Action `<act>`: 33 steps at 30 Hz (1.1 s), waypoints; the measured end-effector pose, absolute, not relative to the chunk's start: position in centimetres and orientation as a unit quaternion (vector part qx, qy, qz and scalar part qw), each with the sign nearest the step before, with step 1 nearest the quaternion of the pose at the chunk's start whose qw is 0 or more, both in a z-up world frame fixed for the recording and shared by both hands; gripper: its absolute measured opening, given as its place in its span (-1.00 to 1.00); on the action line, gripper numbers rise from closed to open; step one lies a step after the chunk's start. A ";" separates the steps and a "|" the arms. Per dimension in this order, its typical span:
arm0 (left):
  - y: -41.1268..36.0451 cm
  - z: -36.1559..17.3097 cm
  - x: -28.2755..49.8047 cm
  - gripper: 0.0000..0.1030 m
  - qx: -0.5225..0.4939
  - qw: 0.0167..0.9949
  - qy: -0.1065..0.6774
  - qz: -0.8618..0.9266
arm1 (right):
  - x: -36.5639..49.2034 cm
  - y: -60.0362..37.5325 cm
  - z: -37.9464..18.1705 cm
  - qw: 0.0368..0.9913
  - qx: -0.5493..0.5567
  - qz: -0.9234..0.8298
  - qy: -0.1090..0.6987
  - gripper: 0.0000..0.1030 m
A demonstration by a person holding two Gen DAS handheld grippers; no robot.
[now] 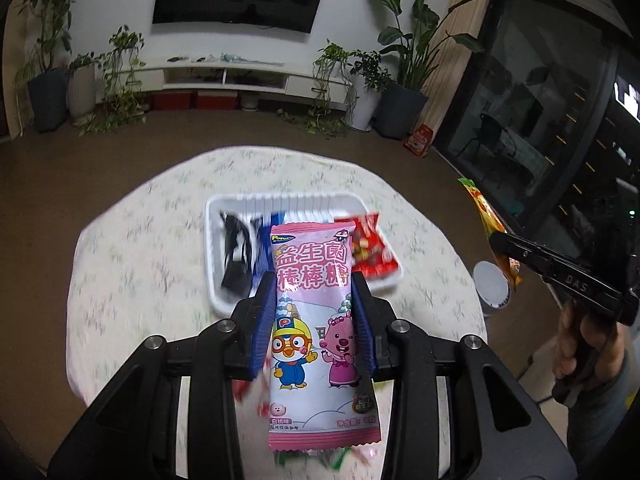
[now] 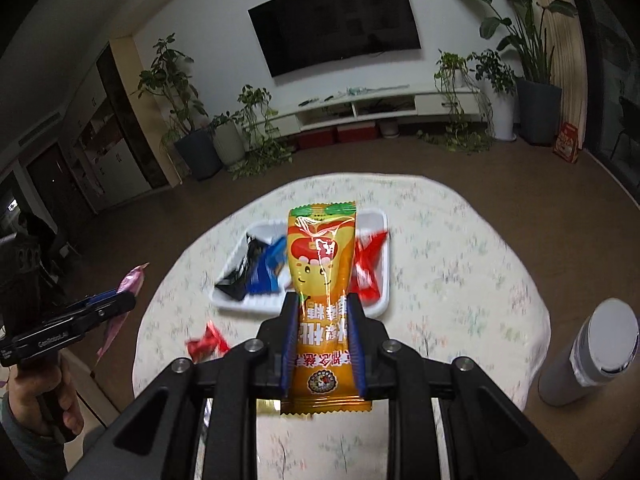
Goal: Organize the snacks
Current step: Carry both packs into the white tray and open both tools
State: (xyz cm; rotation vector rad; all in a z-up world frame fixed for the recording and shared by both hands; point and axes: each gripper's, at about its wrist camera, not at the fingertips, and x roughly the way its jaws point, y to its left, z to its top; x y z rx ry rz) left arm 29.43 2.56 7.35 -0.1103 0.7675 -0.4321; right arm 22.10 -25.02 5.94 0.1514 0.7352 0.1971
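My left gripper (image 1: 315, 280) is shut on a pink snack packet (image 1: 316, 320) with cartoon figures, held upright above the table. My right gripper (image 2: 322, 300) is shut on an orange snack packet (image 2: 323, 292) with a red apple print. Beyond both lies a white tray (image 1: 216, 216) on the round table (image 1: 140, 240), holding a black packet (image 1: 234, 252), a blue packet (image 2: 269, 268) and a red packet (image 1: 376, 252). The right gripper also shows at the right edge of the left wrist view (image 1: 496, 240), and the left gripper at the left of the right wrist view (image 2: 128, 300).
A small red wrapped snack (image 2: 208, 344) lies loose on the table in front of the tray. A grey cylinder with a white top (image 2: 592, 360) stands on the floor to the right of the table. Potted plants and a low TV cabinet line the far wall.
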 end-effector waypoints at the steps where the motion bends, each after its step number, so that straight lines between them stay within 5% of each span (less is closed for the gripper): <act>1: 2.1 7.7 30.9 -0.35 -0.048 0.903 0.372 -0.209 | 22.9 -24.8 6.4 0.927 0.071 0.097 0.354 -0.52; 8: -0.5 5.0 40.9 -0.35 -0.038 0.886 0.411 -0.209 | 31.6 -22.0 6.5 0.922 0.040 0.097 0.373 -0.52; 15: -2.2 -0.5 47.1 -0.35 -0.030 0.872 0.447 -0.198 | 39.1 -20.1 0.5 0.894 0.007 0.080 0.442 -0.52; 33: -3.8 -6.6 48.8 -0.29 0.001 0.871 0.457 -0.180 | 42.6 -19.0 -6.9 0.867 -0.024 0.045 0.496 -0.51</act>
